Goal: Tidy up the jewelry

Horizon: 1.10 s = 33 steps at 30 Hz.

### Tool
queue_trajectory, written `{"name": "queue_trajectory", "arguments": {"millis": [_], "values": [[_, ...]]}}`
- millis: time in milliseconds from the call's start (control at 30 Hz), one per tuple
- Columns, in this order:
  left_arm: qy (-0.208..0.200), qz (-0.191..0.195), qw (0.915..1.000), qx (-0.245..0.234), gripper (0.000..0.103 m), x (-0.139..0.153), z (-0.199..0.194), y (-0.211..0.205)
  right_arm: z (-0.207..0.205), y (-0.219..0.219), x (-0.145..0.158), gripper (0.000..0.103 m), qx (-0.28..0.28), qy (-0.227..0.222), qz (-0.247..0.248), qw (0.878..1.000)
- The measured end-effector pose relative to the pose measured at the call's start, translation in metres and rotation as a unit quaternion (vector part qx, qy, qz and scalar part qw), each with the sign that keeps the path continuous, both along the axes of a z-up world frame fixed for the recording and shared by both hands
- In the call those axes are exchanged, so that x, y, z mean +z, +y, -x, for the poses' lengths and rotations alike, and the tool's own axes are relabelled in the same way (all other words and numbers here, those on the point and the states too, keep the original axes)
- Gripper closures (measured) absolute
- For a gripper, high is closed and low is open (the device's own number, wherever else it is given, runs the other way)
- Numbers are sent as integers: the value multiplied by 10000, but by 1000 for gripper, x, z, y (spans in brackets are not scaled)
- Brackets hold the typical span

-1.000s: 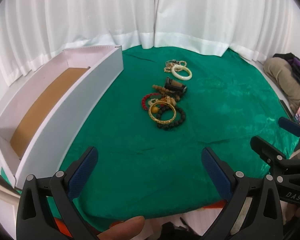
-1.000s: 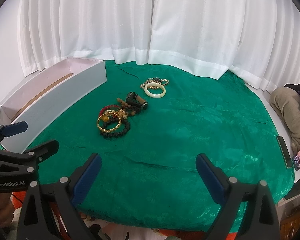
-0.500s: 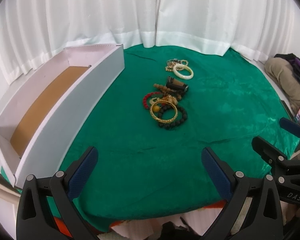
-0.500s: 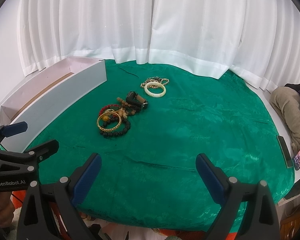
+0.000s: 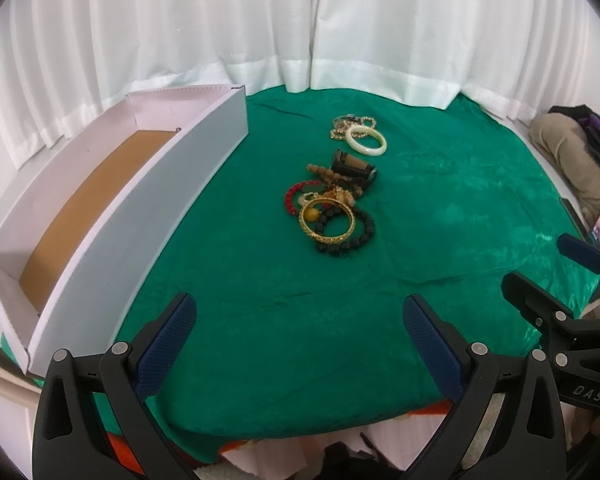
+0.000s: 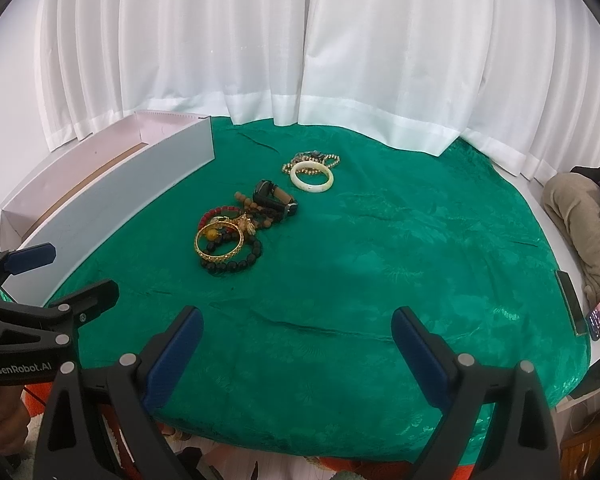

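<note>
— Jaw status, both sides?

— My left gripper (image 5: 298, 340) hangs over the near edge of the green patterned cloth (image 5: 440, 208), blue-padded fingers (image 5: 168, 344) spread wide, nothing between them. My right gripper (image 6: 296, 344) is the same: jaws apart, empty, just beside the left one and low over the cloth's near edge.

— Where is the jewelry?

— Mid-cloth, well ahead of both grippers, in a loose line running away from me. Nearest: a gold filigree bangle (image 5: 326, 218) lying on a black round-bead bracelet (image 5: 354, 236). Touching them on the left, a red bead bracelet (image 5: 291, 200). Behind that, a brown wooden bead string (image 5: 328, 173) against a black-and-tan watch-like band (image 5: 352, 166). Farthest, set apart from the pile: a cream smooth bangle (image 5: 366, 141) overlapping a small-bead gold chain bracelet (image 5: 342, 128).

— Container?

— A long white cardboard box with a brown floor (image 5: 112, 200) along the cloth's left edge, open-topped, nothing visible inside. White curtains (image 6: 260, 40) behind everything.
</note>
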<state>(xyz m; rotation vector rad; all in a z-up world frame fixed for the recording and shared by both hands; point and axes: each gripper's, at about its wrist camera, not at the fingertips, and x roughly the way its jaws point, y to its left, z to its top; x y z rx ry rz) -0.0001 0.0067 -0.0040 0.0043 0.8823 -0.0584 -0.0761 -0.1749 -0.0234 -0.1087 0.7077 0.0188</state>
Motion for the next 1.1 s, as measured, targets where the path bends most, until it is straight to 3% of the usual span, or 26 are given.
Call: {"name": "queue_trajectory", "arguments": {"millis": [1100], "values": [[33, -49, 10000, -43, 1, -7, 0, -4, -2, -2, -4, 6, 0, 103, -46, 9999]]}}
